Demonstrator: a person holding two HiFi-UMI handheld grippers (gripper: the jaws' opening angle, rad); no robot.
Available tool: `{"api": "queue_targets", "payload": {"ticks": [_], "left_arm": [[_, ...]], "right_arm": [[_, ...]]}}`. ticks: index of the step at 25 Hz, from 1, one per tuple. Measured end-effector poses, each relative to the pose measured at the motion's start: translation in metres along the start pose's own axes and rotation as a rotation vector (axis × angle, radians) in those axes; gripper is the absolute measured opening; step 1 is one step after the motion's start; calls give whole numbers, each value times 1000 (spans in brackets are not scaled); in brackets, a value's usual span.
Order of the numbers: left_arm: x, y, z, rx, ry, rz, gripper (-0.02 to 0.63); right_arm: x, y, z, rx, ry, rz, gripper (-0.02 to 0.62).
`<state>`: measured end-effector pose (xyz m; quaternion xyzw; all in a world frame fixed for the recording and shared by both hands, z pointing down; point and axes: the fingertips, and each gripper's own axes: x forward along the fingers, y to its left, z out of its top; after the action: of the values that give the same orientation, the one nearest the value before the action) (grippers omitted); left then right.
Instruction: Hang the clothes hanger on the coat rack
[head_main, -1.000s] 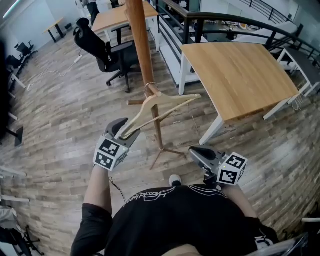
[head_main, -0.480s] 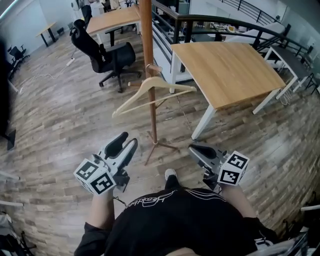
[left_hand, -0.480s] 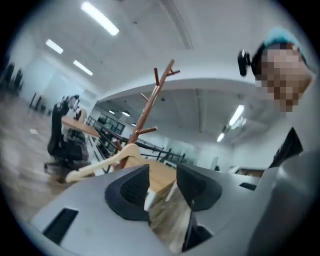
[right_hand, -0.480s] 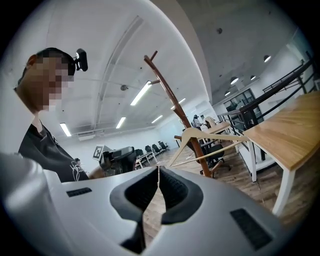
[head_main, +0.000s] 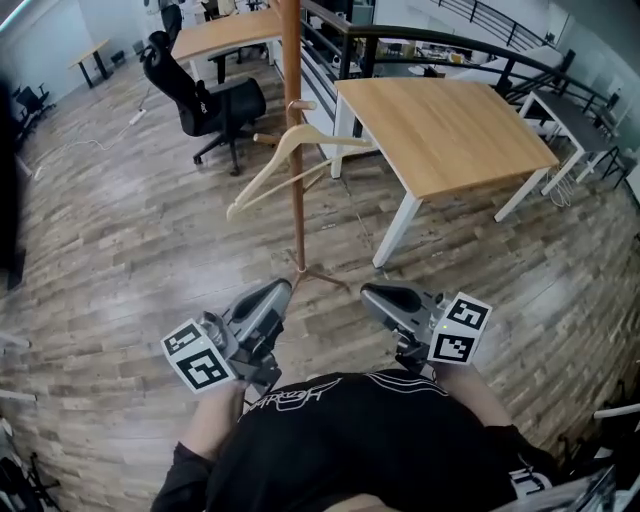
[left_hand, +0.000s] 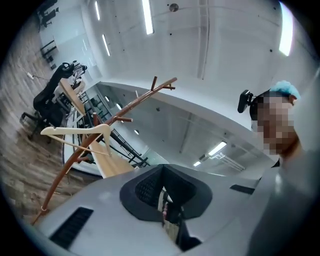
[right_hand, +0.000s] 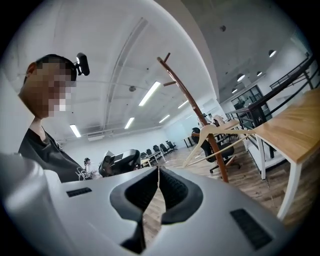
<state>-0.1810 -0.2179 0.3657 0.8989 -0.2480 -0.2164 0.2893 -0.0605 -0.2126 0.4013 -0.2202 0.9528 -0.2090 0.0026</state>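
A pale wooden clothes hanger (head_main: 258, 177) hangs by its hook from a peg on the brown coat rack (head_main: 293, 215), tilted with its left end low. It also shows in the left gripper view as the hanger (left_hand: 70, 130) on the rack (left_hand: 135, 102), and in the right gripper view as the hanger (right_hand: 225, 129) on the rack (right_hand: 200, 117). My left gripper (head_main: 278, 290) (left_hand: 163, 175) is shut and empty, near my body and well short of the rack. My right gripper (head_main: 370, 292) (right_hand: 158, 170) is shut too, with nothing in it.
A light wooden table (head_main: 450, 130) on white legs stands right of the rack. A black office chair (head_main: 200, 95) is behind it on the left, with another table (head_main: 220, 35) further back. A dark railing (head_main: 470, 50) runs along the far side.
My left gripper was at the hanger's low end with open jaws; it has drawn back toward my body, rolled and shut. The hanger stays on the rack, which now looks farther away.
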Motion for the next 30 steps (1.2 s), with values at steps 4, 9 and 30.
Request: {"api": "queue_targets", "payload": {"ticks": [4, 9, 30], "left_arm": [[-2, -31, -17, 25, 2, 40, 6], [10, -81, -54, 124, 47, 77, 6], [5, -217, -147, 202, 66, 56, 8]], "right_arm": [[-21, 26, -3, -55, 23, 19, 41], [-68, 46, -6, -53, 4, 14, 41], [-180, 137, -31, -103, -53, 68, 40]]}}
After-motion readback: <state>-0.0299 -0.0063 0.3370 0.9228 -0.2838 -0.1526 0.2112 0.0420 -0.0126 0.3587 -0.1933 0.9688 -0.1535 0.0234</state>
